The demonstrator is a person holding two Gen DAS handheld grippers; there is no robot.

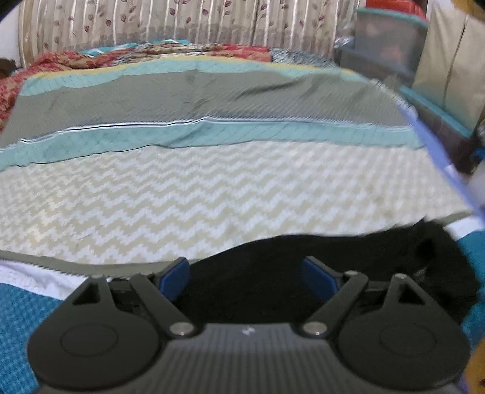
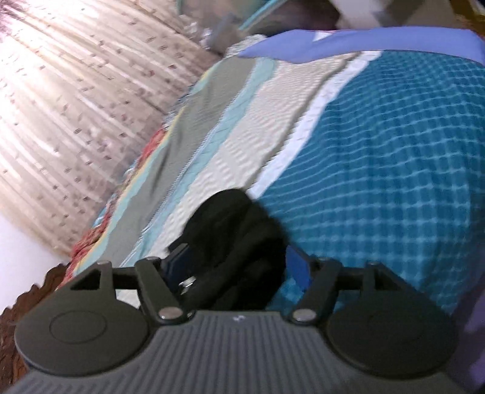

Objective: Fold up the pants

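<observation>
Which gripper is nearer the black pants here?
Hard to separate; the right, slightly. The black pants bunch between the right gripper's open fingers, against one pad. The left gripper is open too, with the pants lying under and just beyond its fingers.

From my left wrist camera, my left tongs (image 1: 245, 274) stand wide open at the bottom of the view, their blue pads (image 1: 174, 277) apart with nothing pressed between them. Just beyond lie the black pants (image 1: 348, 260), bunched toward the right. They rest on a bed (image 1: 182, 197) covered in a cream zigzag blanket with teal and grey bands. Striped leaf-print curtains (image 1: 182, 24) hang behind, with stacked plastic bins (image 1: 388, 45) at the far right.
</observation>
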